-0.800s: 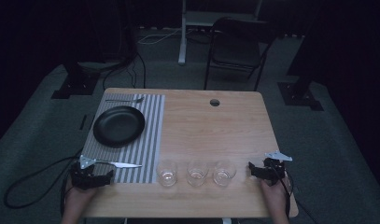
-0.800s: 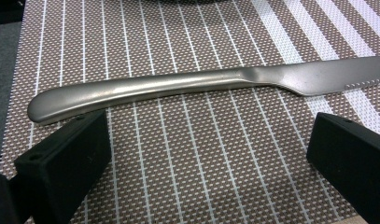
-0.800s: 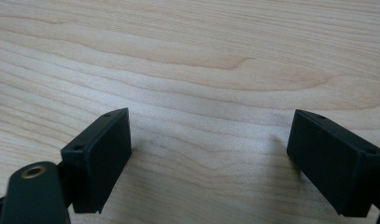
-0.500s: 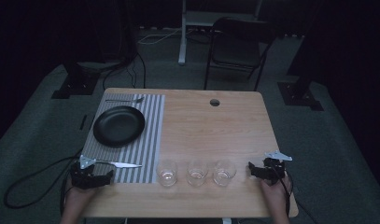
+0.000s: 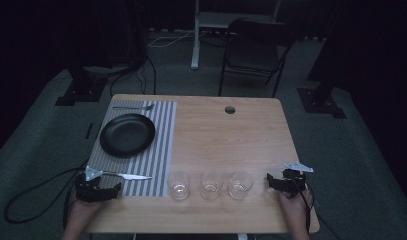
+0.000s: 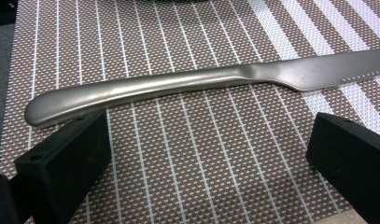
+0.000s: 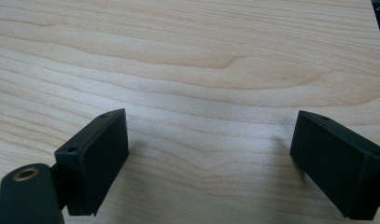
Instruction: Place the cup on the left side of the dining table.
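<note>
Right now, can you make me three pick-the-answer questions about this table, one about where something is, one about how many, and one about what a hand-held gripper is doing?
1. Where does the knife lie?
A. on the striped placemat
B. on the black plate
C. inside a glass

2. How many clear glasses stand in the row?
A. one
B. three
C. five

3. How is the left hand-held gripper?
A. shut on the knife
B. shut on a glass
C. open, by the knife handle

Answers:
1. A, the blade rests on the stripes near the mat's front edge.
2. B, three stand side by side.
3. C, its jaws stand wide apart with the handle just beyond them.
</note>
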